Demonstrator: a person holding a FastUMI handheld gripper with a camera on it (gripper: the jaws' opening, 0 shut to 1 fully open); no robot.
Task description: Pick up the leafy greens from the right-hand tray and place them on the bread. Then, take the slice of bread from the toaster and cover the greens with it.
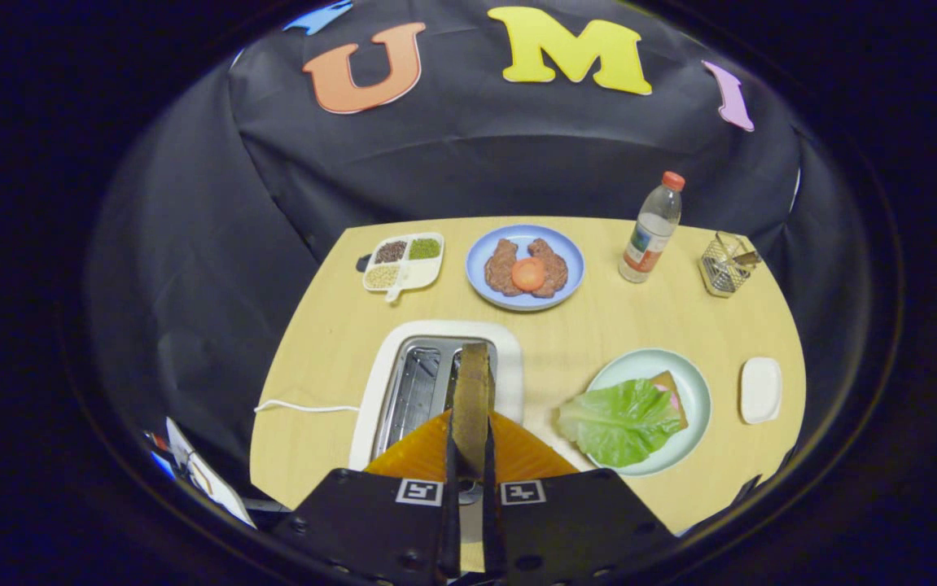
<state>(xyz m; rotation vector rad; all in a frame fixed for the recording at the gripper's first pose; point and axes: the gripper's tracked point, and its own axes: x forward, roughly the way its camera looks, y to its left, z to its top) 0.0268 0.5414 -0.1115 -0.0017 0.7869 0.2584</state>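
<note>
The gripper [470,456] clenches a slice of bread [470,403] edge-on between both fingers, right above the toaster [435,382], which sits near the table's [582,325] front edge; to the right of the fingers, toward the front right corner, the leafy greens [619,422] lie over the bread [672,392] on a pale plate [692,391]; a blue plate [525,267], bottle [651,229] and wire basket [727,264] line the far edge.
</note>
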